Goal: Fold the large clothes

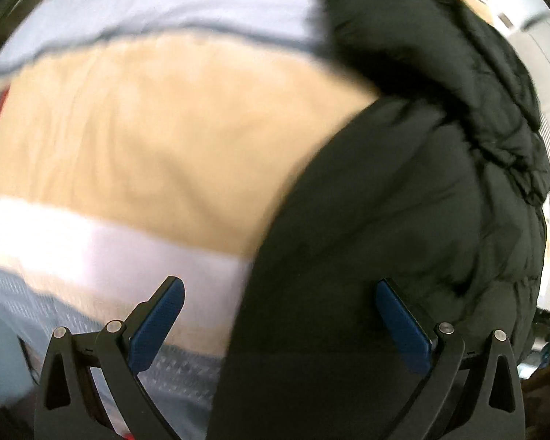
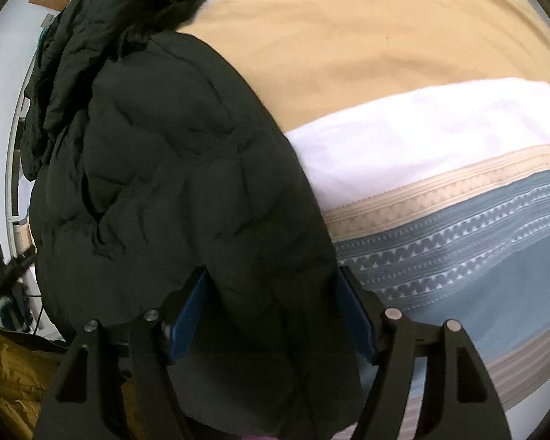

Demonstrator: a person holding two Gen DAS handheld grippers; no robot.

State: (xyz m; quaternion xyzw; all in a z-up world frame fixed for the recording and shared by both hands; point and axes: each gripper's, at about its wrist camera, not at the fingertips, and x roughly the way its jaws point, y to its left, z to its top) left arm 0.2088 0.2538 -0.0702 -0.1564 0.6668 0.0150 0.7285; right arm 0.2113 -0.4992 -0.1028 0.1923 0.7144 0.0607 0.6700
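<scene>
Black puffer jacket lies on the bed for folding; left gripper fingers gape wide, right gripper fingers straddle its hem, apparently unclamped.

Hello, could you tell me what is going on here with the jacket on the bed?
A person with a gripper in each hand is handling a dark puffer jacket that lies on a striped bedspread, to fold it. The right gripper has a stretch of the jacket between its fingers, but a firm grip cannot be told. The left gripper is wide open over the jacket's edge, holding nothing.
</scene>
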